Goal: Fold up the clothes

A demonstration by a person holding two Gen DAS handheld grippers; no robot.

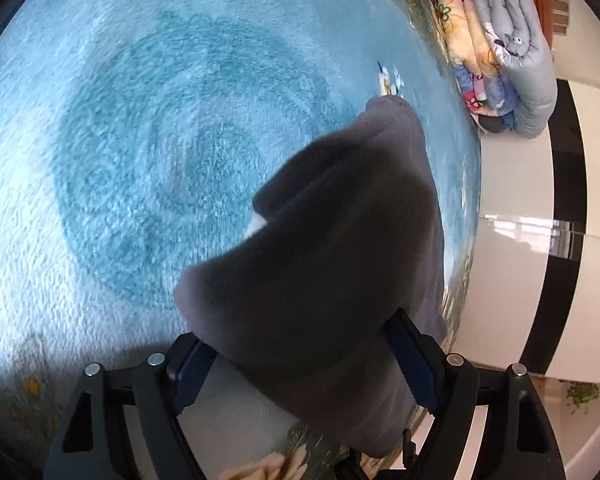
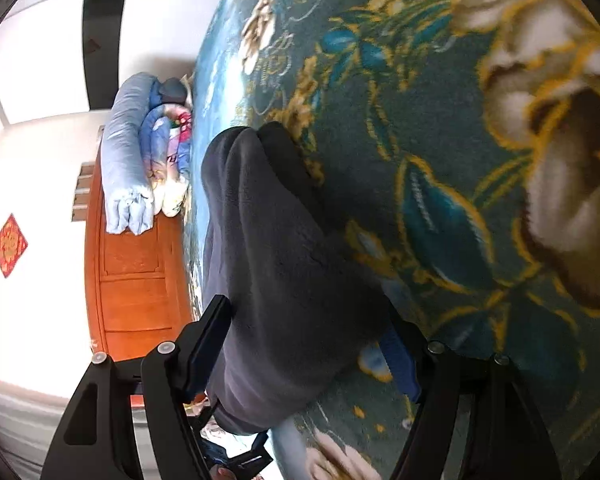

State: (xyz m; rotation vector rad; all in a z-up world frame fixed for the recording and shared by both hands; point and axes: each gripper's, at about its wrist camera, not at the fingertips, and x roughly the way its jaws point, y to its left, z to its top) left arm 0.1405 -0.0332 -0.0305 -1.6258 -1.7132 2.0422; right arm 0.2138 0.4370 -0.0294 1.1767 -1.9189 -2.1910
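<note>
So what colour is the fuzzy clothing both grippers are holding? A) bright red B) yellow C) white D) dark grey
D: the fleece garment bunched in the left gripper and in the right gripper is dark grey in both wrist views.

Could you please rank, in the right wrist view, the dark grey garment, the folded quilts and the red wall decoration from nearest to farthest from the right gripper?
1. Dark grey garment: between the fingers of the right gripper.
2. Folded quilts: stacked up-left at the bed's far end, against the wooden headboard.
3. Red wall decoration: far left, on the wall beyond the headboard.
</note>
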